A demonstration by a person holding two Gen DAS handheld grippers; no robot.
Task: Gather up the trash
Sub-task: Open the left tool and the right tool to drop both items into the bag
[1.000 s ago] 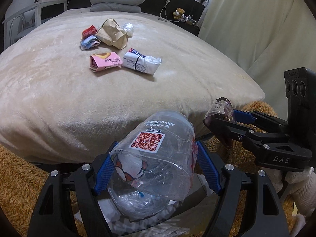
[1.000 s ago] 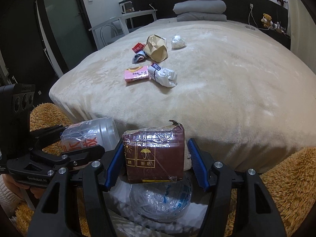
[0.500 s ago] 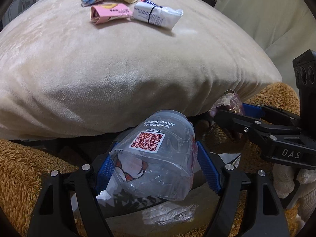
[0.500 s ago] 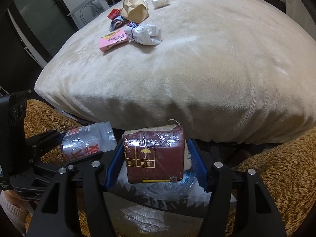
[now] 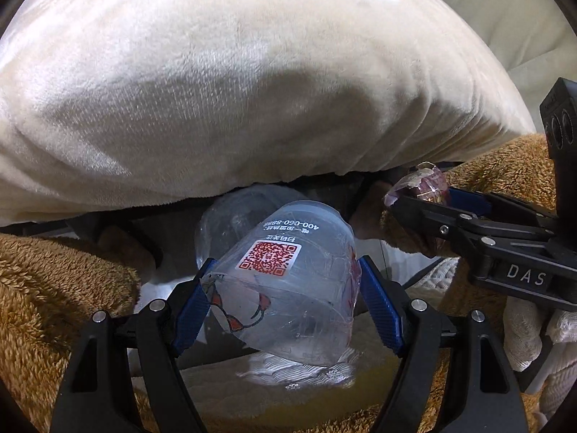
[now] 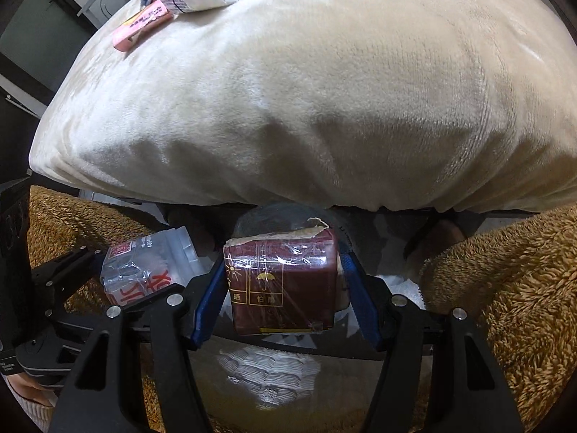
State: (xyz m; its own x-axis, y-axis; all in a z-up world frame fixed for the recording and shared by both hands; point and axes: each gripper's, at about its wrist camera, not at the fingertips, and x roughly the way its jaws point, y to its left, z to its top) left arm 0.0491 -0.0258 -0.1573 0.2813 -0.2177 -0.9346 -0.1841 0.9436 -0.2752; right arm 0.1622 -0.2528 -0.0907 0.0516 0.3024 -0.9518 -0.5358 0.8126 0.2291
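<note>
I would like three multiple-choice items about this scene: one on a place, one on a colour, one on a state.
1. Where does the pink packet lie?
A. on the bed
B. on the floor
C. in the left gripper

2. What colour is the box in the right gripper?
A. green
B. dark red
C. yellow

3. What state is the left gripper in?
A. open and empty
B. out of view
C. closed on the clear plastic cup

Answers: 1 A, it rests on the cream blanket; 2 B, maroon wrapping shows; 3 C, both blue pads press its sides.
</note>
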